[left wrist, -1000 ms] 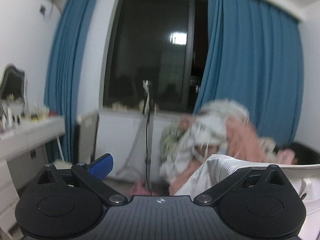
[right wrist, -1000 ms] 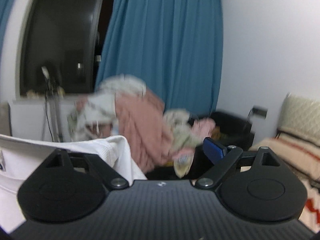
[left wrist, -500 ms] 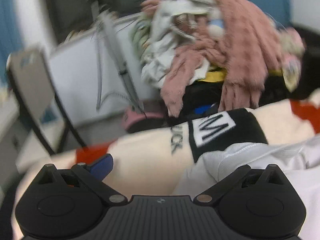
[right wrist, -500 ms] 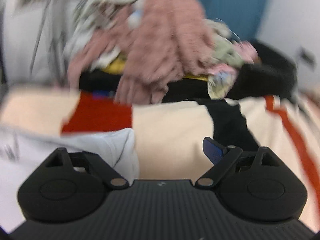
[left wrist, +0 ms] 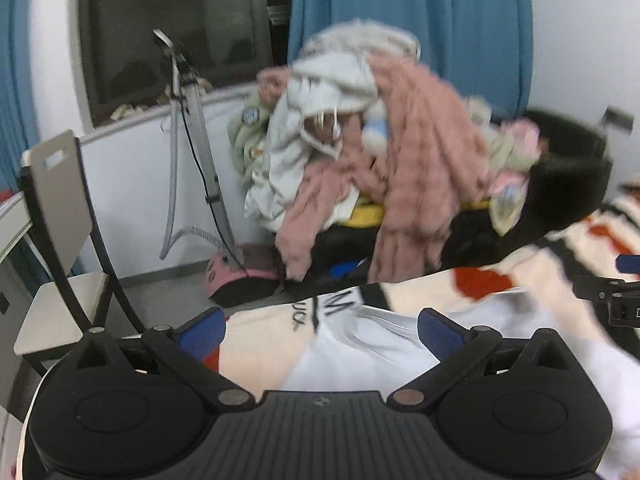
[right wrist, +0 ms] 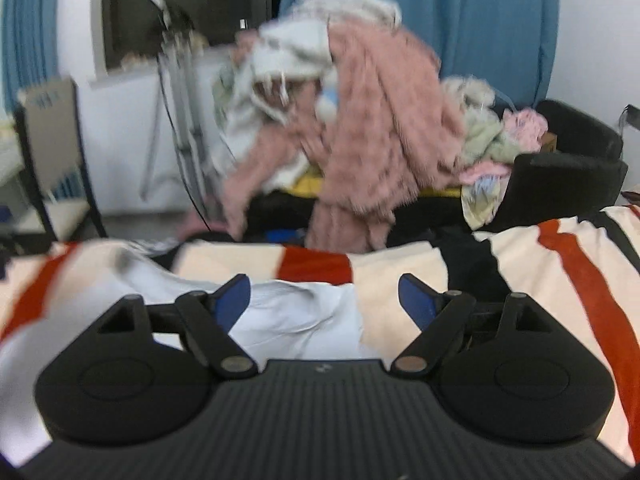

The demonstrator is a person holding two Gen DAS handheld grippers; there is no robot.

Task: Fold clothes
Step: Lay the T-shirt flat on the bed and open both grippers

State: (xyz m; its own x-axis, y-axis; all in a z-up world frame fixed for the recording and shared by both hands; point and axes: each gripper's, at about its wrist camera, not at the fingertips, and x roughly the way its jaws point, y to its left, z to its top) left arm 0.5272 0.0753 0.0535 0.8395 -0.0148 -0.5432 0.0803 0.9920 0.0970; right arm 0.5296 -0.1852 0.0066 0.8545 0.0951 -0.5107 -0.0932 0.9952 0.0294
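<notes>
A white garment [left wrist: 372, 352] lies spread on the cream blanket with red and black stripes [left wrist: 260, 344]. My left gripper [left wrist: 320, 330] is open just above the garment's left part, its blue pads apart and empty. In the right wrist view the same white garment [right wrist: 296, 320] lies under my right gripper [right wrist: 324, 300], which is open and empty. The right gripper also shows at the right edge of the left wrist view [left wrist: 620, 292].
A heap of pink and white clothes [left wrist: 380, 152] sits on a black chair beyond the bed. A garment steamer [left wrist: 200, 160] and a grey chair [left wrist: 60, 216] stand at the left. Blue curtains [left wrist: 420, 20] and a dark window are behind.
Both grippers have opened and let go of the white garment, which now lies on the blanket. Both cameras tilted down, then back up a little.
</notes>
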